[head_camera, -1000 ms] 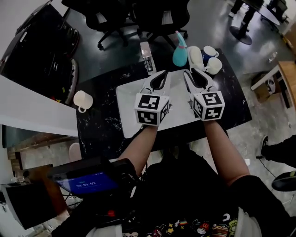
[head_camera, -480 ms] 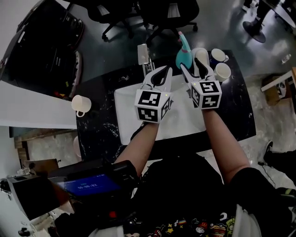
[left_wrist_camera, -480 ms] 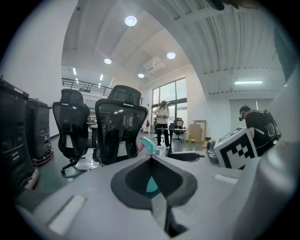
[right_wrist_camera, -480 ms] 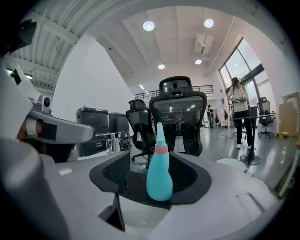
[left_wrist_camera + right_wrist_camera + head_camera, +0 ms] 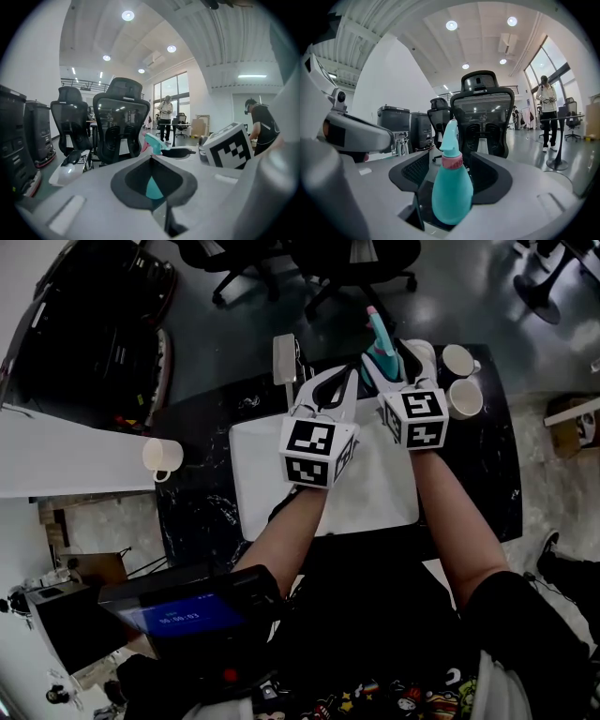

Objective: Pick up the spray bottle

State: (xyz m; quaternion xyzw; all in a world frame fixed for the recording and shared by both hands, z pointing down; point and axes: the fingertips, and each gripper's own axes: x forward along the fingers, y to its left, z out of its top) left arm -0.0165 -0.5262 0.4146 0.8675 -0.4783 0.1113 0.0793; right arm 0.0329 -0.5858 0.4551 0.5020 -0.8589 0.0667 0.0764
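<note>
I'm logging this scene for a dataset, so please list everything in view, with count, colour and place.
table: one, black marbled, centre
mat: one, white, mid-table
spray bottle: one, teal with pink collar, between the jaws of the right gripper
mugs: three, white, one at the table's left edge, two at its right end
box: one, white, far table edge
office chairs: at least two, black, beyond the table
screen device: one, black, blue display, lower left
bystanders: two, far background
left gripper: jaws together, empty
right gripper: around the bottle, grip unclear
forearms: two, bare
</note>
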